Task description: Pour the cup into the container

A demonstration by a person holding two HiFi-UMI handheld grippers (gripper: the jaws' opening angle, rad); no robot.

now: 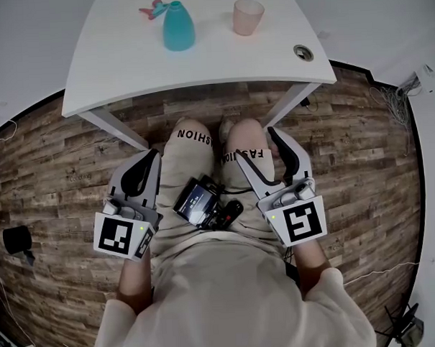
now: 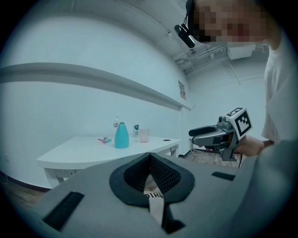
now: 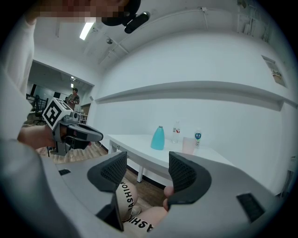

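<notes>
A pink cup (image 1: 248, 17) and a teal bottle-shaped container (image 1: 178, 25) stand on the white table (image 1: 126, 65) in the head view, far ahead of both grippers. Both grippers hover over the seated person's lap, apart from the table. My left gripper (image 1: 148, 161) is shut with nothing in it; its pads meet in the left gripper view (image 2: 150, 160). My right gripper (image 1: 258, 147) is open and empty, with a wide gap between its pads (image 3: 148, 169). The cup (image 3: 189, 145) and container (image 3: 158, 138) show beyond its jaws, and also in the left gripper view as cup (image 2: 144, 135) and container (image 2: 121, 135).
A small pink and teal object (image 1: 153, 8) lies left of the container. Two small bottles (image 3: 176, 131) stand behind. A cable hole (image 1: 303, 52) sits near the table's right front corner. A black device (image 1: 204, 203) rests on the lap. Cables (image 1: 398, 100) lie on the wood floor.
</notes>
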